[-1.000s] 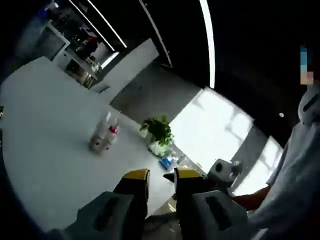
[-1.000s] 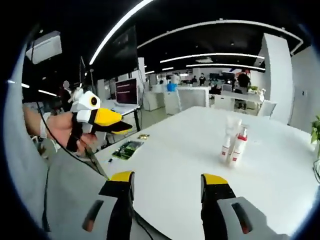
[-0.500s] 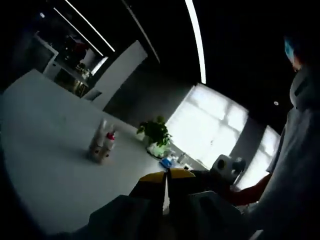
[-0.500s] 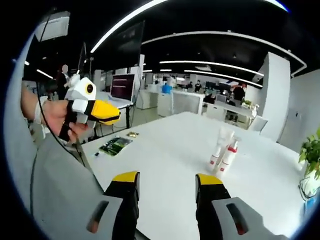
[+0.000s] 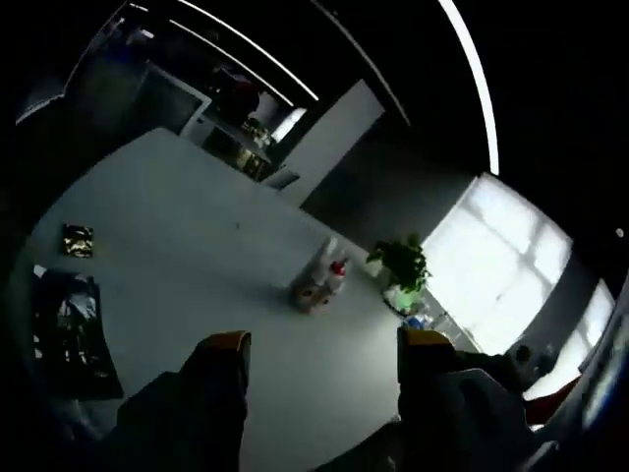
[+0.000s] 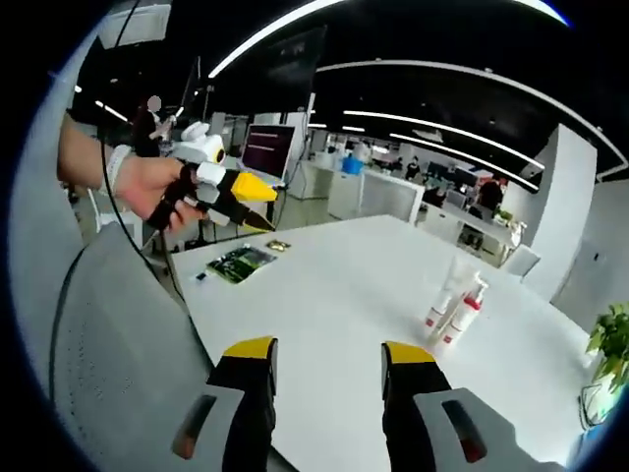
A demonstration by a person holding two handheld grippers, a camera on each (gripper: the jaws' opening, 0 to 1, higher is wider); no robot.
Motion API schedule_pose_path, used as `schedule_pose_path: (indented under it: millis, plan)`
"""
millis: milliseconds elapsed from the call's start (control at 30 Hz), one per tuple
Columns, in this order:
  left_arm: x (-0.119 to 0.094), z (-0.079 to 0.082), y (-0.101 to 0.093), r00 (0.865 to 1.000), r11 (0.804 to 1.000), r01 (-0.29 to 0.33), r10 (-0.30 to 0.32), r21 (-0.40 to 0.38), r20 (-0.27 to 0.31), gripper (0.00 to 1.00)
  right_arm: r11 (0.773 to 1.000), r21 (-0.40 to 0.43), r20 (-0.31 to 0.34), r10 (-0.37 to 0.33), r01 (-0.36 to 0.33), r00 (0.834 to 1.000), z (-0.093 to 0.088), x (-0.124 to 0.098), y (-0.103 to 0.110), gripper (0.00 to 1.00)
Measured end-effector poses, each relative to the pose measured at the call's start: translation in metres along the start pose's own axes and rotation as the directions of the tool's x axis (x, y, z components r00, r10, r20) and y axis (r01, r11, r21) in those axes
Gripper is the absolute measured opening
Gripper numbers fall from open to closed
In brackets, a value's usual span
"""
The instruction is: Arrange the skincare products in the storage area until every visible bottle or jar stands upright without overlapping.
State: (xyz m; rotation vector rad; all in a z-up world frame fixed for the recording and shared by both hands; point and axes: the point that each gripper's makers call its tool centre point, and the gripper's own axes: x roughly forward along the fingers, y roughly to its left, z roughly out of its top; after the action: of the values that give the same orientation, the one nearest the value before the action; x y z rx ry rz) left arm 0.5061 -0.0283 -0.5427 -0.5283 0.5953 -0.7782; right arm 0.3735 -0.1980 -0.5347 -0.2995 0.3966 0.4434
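Worktop (image 6: 334, 295): white, broad; printed board (image 6: 234, 263) at near edge, potted plant (image 5: 403, 270) at far side.

Skincare bottles (image 6: 454, 310): small cluster mid-worktop, standing upright, touching or near-touching, well apart from both grippers. Expect light, rigid plastic with smooth, slippery walls; tall and narrow, so tip-prone. Grip low on body, not pump head or cap.

Left gripper (image 5: 319, 344): jaws spread wide, empty.

Right gripper (image 6: 322, 352): jaws parted, empty.

Bottles (image 6: 450, 313) stand together on table (image 6: 334, 295), plant (image 6: 611, 349) beyond.
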Motion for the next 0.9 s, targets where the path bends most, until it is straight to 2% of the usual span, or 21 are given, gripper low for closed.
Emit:
schedule_pose_path:
  millis: [100, 133, 167, 200, 267, 333, 367, 400, 467, 533, 567, 600, 633, 667, 700, 767, 800, 833, 867, 900]
  plan:
    - [-0.006, 0.006, 0.028, 0.993, 0.993, -0.119, 0.119, -0.011, 0.016, 0.78, 1.000, -0.004, -0.007, 0.005, -0.005, 1.000, -0.002, 0.001, 0.001, 0.37]
    - [-0.008, 0.009, 0.041, 0.985, 0.985, -0.172, 0.172, 0.005, 0.025, 0.85, 1.000, -0.004, -0.009, 0.007, -0.008, 1.000, -0.002, 0.001, 0.001, 0.37]
    - [-0.008, 0.011, 0.047, 0.981, 0.981, -0.193, 0.192, 0.027, 0.032, 0.89, 1.000, -0.007, -0.011, 0.009, -0.009, 1.000, -0.003, 0.001, 0.002, 0.37]
    - [-0.010, 0.011, 0.059, 0.971, 0.970, -0.240, 0.239, 0.048, 0.021, 0.91, 1.000, -0.010, -0.012, 0.012, -0.012, 1.000, -0.003, 0.001, 0.002, 0.37]
    - [-0.011, 0.009, 0.072, 0.961, 0.959, -0.275, 0.277, 0.070, -0.017, 0.92, 1.000, -0.015, -0.018, 0.018, -0.018, 1.000, -0.004, 0.002, 0.004, 0.37]
    - [-0.012, 0.011, 0.089, 0.943, 0.942, -0.330, 0.332, 0.069, -0.030, 0.93, 1.000, -0.020, -0.028, 0.023, -0.024, 0.999, -0.006, 0.002, 0.005, 0.36]
    - [-0.012, 0.011, 0.091, 0.941, 0.940, -0.333, 0.336, 0.066, -0.031, 0.94, 0.999, -0.020, -0.029, 0.024, -0.025, 0.999, -0.006, 0.002, 0.005, 0.36]
    - [-0.011, 0.012, 0.100, 0.934, 0.933, -0.354, 0.357, 0.067, -0.031, 0.96, 0.999, -0.024, -0.030, 0.028, -0.029, 0.999, -0.007, 0.003, 0.006, 0.36]
    - [-0.010, 0.010, 0.116, 0.915, 0.917, -0.393, 0.398, 0.068, -0.064, 0.98, 0.999, -0.027, -0.033, 0.030, -0.031, 0.999, -0.007, 0.003, 0.006, 0.36]
    - [-0.010, 0.006, 0.134, 0.887, 0.892, -0.443, 0.451, 0.092, -0.098, 0.99, 0.999, -0.027, -0.037, 0.034, -0.035, 0.999, -0.008, 0.003, 0.007, 0.36]
    - [-0.010, 0.004, 0.144, 0.871, 0.877, -0.467, 0.478, 0.111, -0.114, 0.99, 0.999, -0.030, -0.041, 0.036, -0.037, 0.999, -0.009, 0.003, 0.007, 0.36]
    - [-0.014, 0.001, 0.155, 0.838, 0.849, -0.515, 0.528, 0.117, -0.137, 0.99, 0.999, -0.029, -0.044, 0.037, -0.038, 0.998, -0.010, 0.003, 0.007, 0.36]
    - [-0.014, 0.002, 0.165, 0.817, 0.827, -0.540, 0.560, 0.155, -0.142, 0.99, 0.999, -0.031, -0.043, 0.037, -0.038, 0.998, -0.010, 0.003, 0.007, 0.35]
    - [-0.013, 0.004, 0.171, 0.807, 0.815, -0.551, 0.575, 0.178, -0.135, 0.99, 0.999, -0.030, -0.045, 0.036, -0.038, 0.998, -0.010, 0.004, 0.007, 0.35]
    - [-0.013, 0.003, 0.177, 0.791, 0.801, -0.566, 0.594, 0.194, -0.145, 0.99, 0.999, -0.029, -0.051, 0.034, -0.036, 0.998, -0.012, 0.004, 0.006, 0.35]
    - [-0.007, -0.002, 0.185, 0.781, 0.801, -0.563, 0.597, 0.204, -0.186, 0.99, 0.999, -0.025, -0.057, 0.031, -0.032, 0.998, -0.013, 0.004, 0.005, 0.35]
    - [-0.005, -0.008, 0.190, 0.767, 0.798, -0.568, 0.602, 0.201, -0.222, 0.99, 0.999, -0.023, -0.060, 0.026, -0.028, 0.998, -0.014, 0.004, 0.003, 0.35]
    - [-0.003, -0.009, 0.194, 0.764, 0.797, -0.567, 0.603, 0.207, -0.229, 0.99, 0.999, -0.020, -0.060, 0.025, -0.026, 0.998, -0.014, 0.004, 0.003, 0.35]
    - [0.003, -0.012, 0.196, 0.773, 0.811, -0.546, 0.585, 0.210, -0.247, 0.99, 0.999, -0.020, -0.062, 0.024, -0.026, 0.998, -0.014, 0.004, 0.003, 0.35]
    - [0.004, -0.013, 0.199, 0.765, 0.807, -0.550, 0.590, 0.216, -0.259, 0.99, 0.999, -0.028, -0.065, 0.022, -0.024, 0.998, -0.015, 0.004, 0.002, 0.35]
